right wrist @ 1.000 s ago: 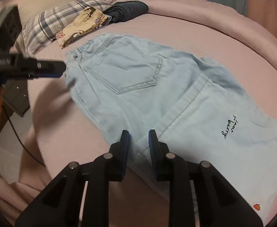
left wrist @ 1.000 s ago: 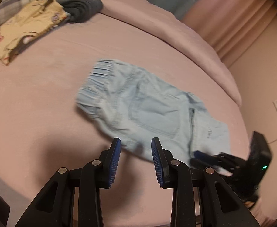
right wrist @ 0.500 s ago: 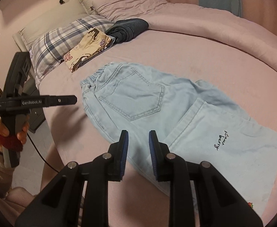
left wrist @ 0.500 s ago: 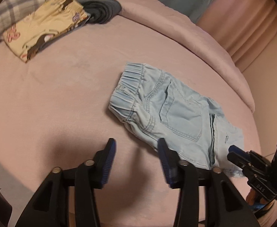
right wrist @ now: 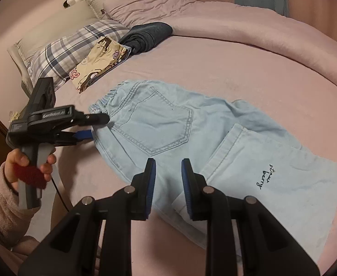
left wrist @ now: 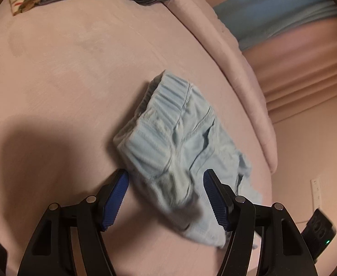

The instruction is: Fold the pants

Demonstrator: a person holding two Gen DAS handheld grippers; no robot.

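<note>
In the right wrist view the right gripper (right wrist: pixel 167 182) hovers nearest, at 6 o'clock, its blue-padded jaws a narrow gap apart with nothing between them; it hangs just above the folded-over leg, probably waiting its turn rather than gripping. The pale blue denim pants with an elastic waistband (right wrist: pixel 180 138) lie flat on the pink bedsheet (right wrist: pixel 249 69), back pocket up, one leg already doubled so the small embroidered script faces up at 4 o'clock. At 9 o'clock the left gripper (right wrist: pixel 99 126), held in a hand (right wrist: pixel 28 165) with a fuzzy pink sleeve (right wrist: pixel 0 207), reaches the waistband corner. Its jaws have just been opening, and in the left wrist view they stand wide with the gathered waistband (left wrist: pixel 166 142) between them, pads not pressing, likely set to pinch that corner for the next fold. Farther off, toward 11 o'clock, a cream cartoon-print folded garment (right wrist: pixel 97 64) and a dark grey folded garment (right wrist: pixel 145 36) rest beside a plaid pillow (right wrist: pixel 65 50), seemingly finished pieces
</note>
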